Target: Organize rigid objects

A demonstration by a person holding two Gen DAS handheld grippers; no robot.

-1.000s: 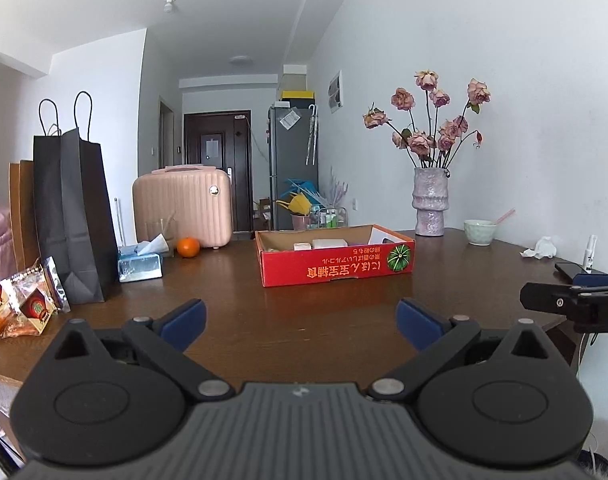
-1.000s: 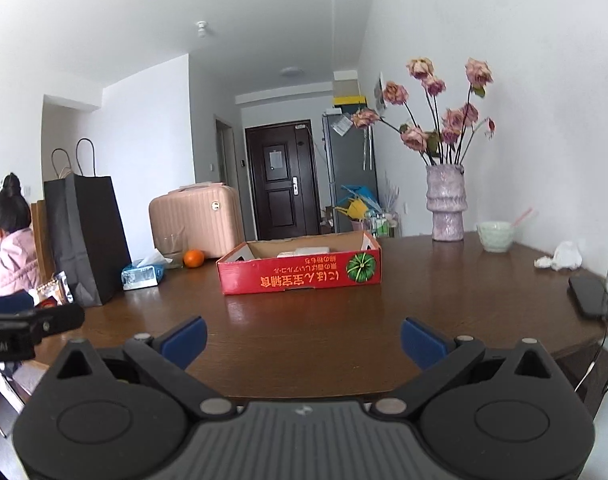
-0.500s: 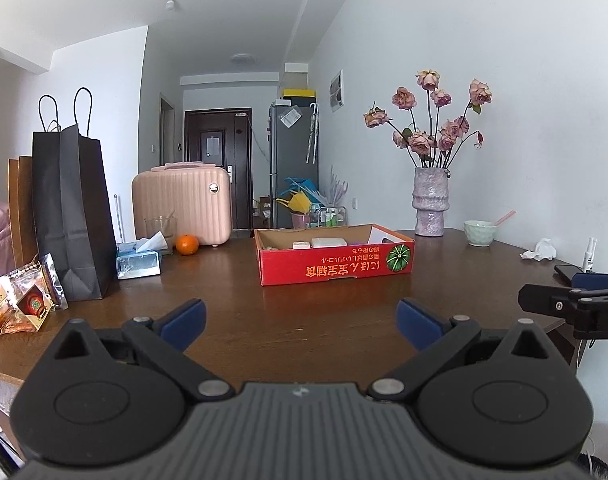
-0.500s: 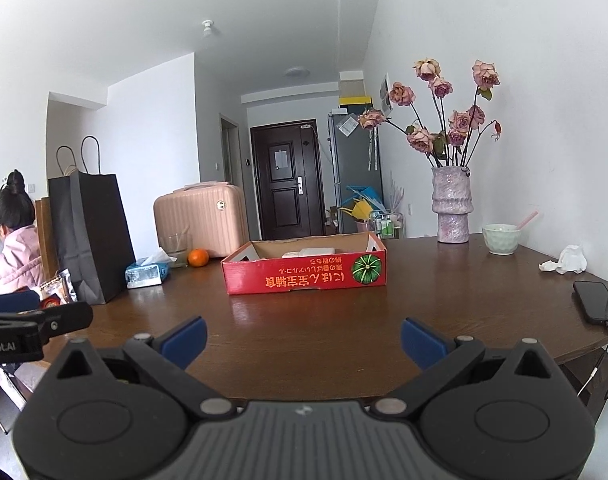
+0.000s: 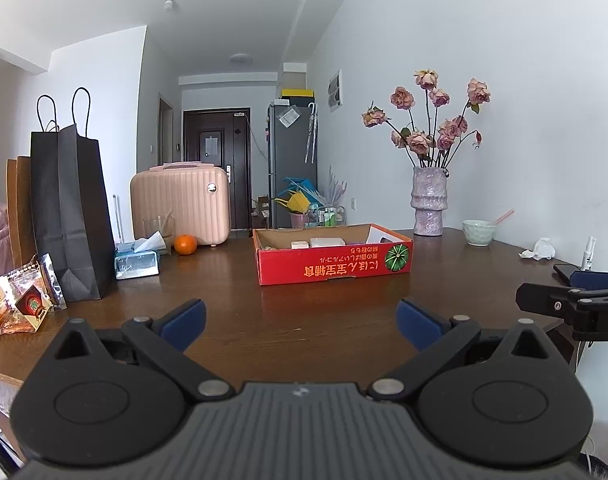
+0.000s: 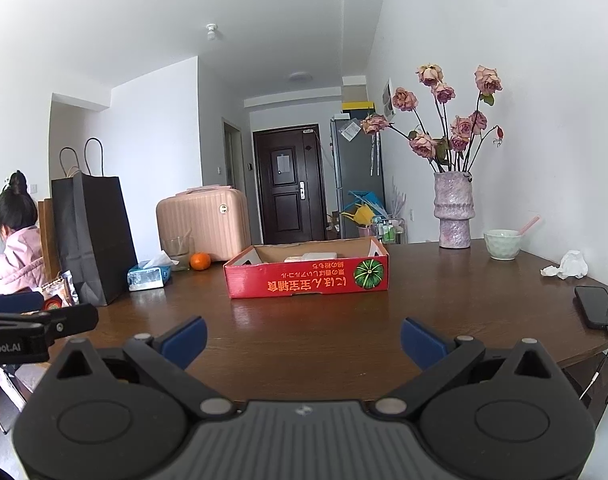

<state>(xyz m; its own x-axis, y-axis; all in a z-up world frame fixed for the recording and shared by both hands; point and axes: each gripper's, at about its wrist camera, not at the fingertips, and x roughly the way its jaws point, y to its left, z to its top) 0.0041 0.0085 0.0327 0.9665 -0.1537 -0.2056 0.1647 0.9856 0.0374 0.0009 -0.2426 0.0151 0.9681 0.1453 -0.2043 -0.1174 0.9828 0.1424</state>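
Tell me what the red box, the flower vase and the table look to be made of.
Red box: printed corrugated cardboard, brown raw inside walls. Flower vase: probably glazed ceramic, mottled pinkish-lilac, ridged. Table: dark wood or wood veneer, glossy, reflecting light.

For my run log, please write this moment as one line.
phase: before first grasp | left claw: open, empty, above table | right claw: open, empty | red box: mid-table, untouched

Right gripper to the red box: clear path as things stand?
Probably yes. The right gripper is open and empty, and only bare table lies between it and the red box, straight ahead.
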